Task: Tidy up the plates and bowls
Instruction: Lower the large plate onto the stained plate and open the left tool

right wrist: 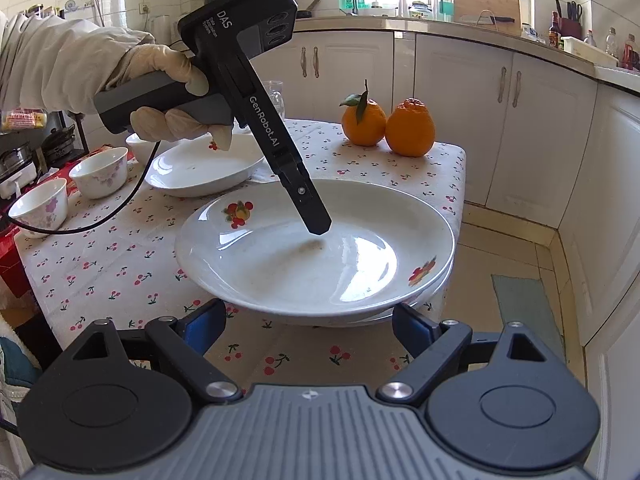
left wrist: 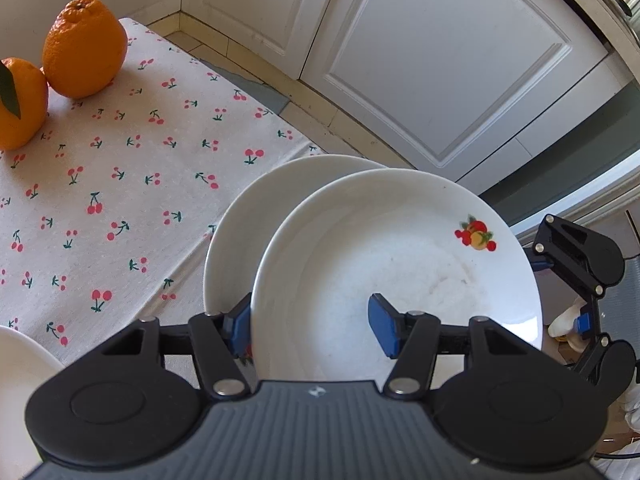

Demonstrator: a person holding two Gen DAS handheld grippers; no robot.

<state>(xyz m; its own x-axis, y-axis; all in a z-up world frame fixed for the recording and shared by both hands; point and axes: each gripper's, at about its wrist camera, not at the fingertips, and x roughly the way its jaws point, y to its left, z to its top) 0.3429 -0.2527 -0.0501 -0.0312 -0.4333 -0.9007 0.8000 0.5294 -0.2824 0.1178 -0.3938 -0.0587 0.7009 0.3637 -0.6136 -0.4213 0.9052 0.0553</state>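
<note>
In the left wrist view, the left gripper [left wrist: 316,330] pinches the near rim of a white round china plate with a fruit picture [left wrist: 396,264]: one blue pad is under the rim at about 9 o'clock and the other sits on the inside at about 3 o'clock. This plate hangs over a second plain white plate [left wrist: 240,232] that peeks out at its 10 o'clock side, near the edge of the cherry-print tablecloth [left wrist: 120,184]. The two plates do not line up yet. In the right wrist view, the fruit plate [right wrist: 320,256] is straight ahead at 12 o'clock, just past the right gripper [right wrist: 308,326], whose jaws are spread wide with nothing in them. The left gripper [right wrist: 316,224] comes down into the plate from 11 o'clock, so it is the nearer one. I think the plate needs to slide toward 10 o'clock to sit square on the lower plate [right wrist: 436,292].
</note>
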